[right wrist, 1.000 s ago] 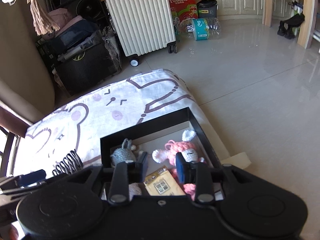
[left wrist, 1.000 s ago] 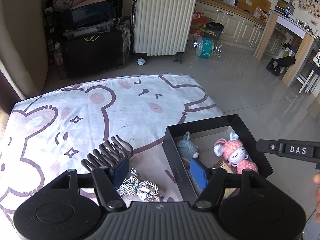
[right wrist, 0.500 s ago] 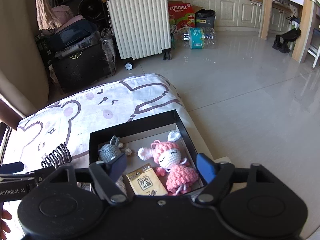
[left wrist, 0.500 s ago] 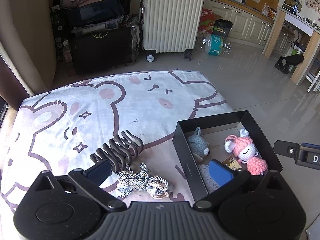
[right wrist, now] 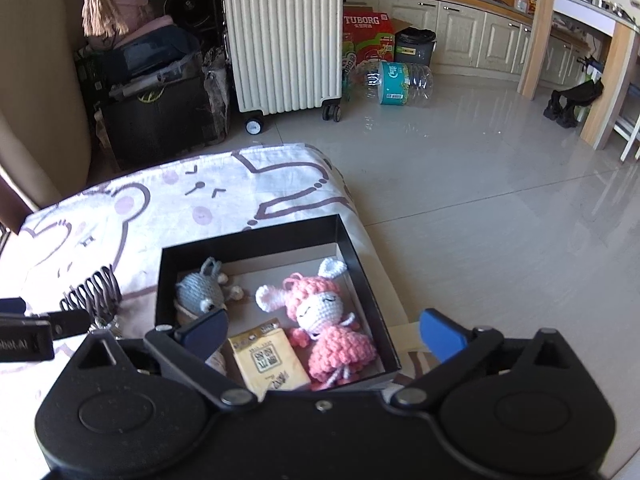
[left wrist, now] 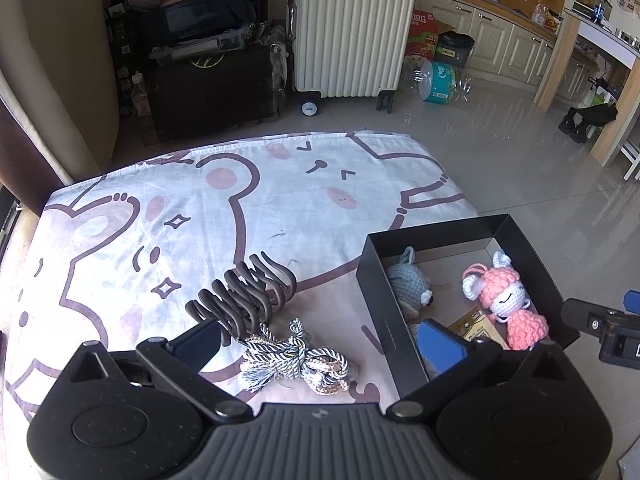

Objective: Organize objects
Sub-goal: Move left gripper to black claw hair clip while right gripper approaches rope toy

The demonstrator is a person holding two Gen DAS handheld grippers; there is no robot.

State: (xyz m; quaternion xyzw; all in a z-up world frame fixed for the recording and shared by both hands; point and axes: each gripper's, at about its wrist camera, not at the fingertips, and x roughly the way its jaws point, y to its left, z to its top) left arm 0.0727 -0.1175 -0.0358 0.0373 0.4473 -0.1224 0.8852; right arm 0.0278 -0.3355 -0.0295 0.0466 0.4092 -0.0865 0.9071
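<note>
A black open box [left wrist: 382,300] [right wrist: 352,248] sits at the right edge of a bear-print sheet [left wrist: 240,208]. In it lie a grey crochet mouse [right wrist: 200,290], a pink crochet doll [right wrist: 324,320] and a tan packet [right wrist: 268,364]. A brown hair claw [left wrist: 244,296] and a bundle of twisted cord [left wrist: 292,356] lie on the sheet left of the box. My left gripper [left wrist: 320,344] is open and empty, above the cord and the box's left wall. My right gripper [right wrist: 320,332] is open and empty, above the box's near side.
A white suitcase [right wrist: 284,36] stands on the tiled floor beyond the sheet. Dark boxes and bags [left wrist: 208,72] are piled at the left. A plastic water bottle [right wrist: 396,78] lies on the floor. Cabinets and a wooden table leg [right wrist: 600,92] stand at the right.
Both grippers have opened wide, from nearly shut a second ago. Both have pulled back and up a little. The packet now lies in the box, free of the right gripper.
</note>
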